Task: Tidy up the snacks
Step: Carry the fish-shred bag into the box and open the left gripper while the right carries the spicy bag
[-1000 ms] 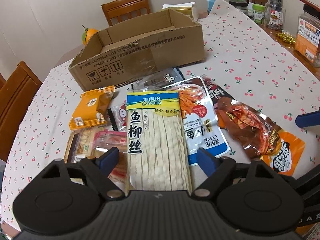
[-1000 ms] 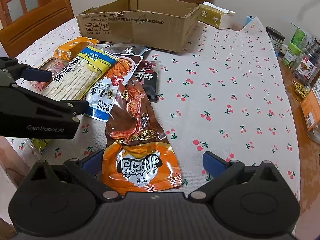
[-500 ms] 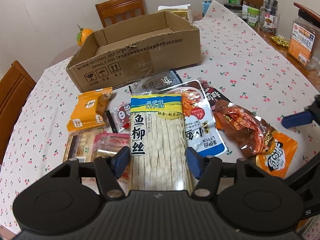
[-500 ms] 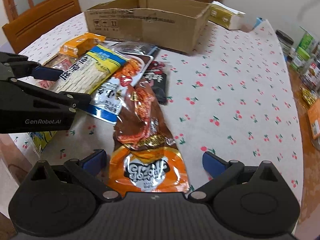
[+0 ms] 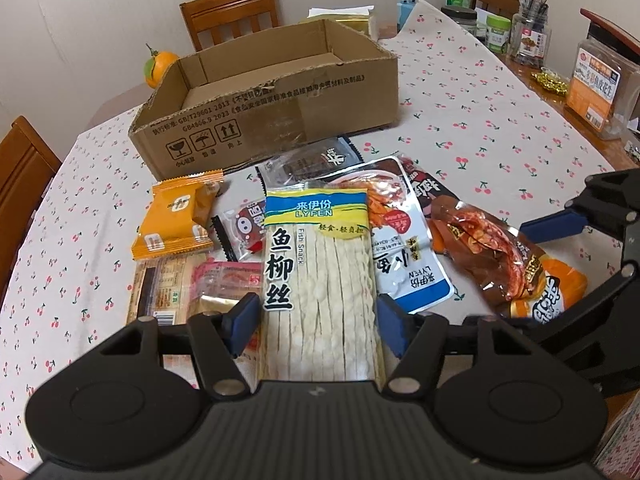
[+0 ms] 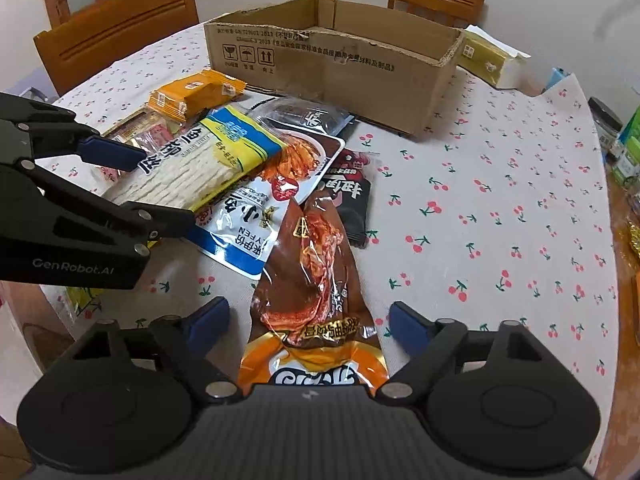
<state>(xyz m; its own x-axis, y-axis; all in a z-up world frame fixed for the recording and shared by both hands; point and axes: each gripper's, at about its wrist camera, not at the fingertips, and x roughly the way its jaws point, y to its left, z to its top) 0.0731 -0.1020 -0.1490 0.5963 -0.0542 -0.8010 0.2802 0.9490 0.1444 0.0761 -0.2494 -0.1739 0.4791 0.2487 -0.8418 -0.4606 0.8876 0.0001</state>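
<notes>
**A:** Left wrist view first. The left gripper (image 5: 318, 322) has its jaws on either side of the fish-strip packet (image 5: 320, 280), pads right at the packet's edges. I cannot tell whether they are pressing it or only flanking it.

**B:** What worries you there?

**A:** The packet is wide, flat and slick. Squeezed across its width it would likely buckle rather than lift cleanly. It also lies on top of the white-and-blue pouch (image 5: 404, 256) and the pink wrapper (image 5: 228, 280), so a pad could snag a neighbour and drag it along.

**B:** And the destination?

**A:** The cardboard box (image 5: 280, 112) stands beyond the pile on the bench (image 5: 500, 128), open at the top; what shows of its inside is bare. The orange biscuit pack (image 5: 176, 220) lies in front of its near wall.

**B:** Right wrist view?

**A:** The right gripper (image 6: 308, 320) hangs with jaws released, wide apart, straddling the long brown-and-orange sachet (image 6: 316, 280) without touching it. The sachet's far end lies over a dark packet (image 6: 354, 196), so a lift may tug that one.

**B:** Anything between the two tools?

**A:** The left gripper sits close on the left side of this view. If both head for the box together, I'd judge a collision possible.
</notes>
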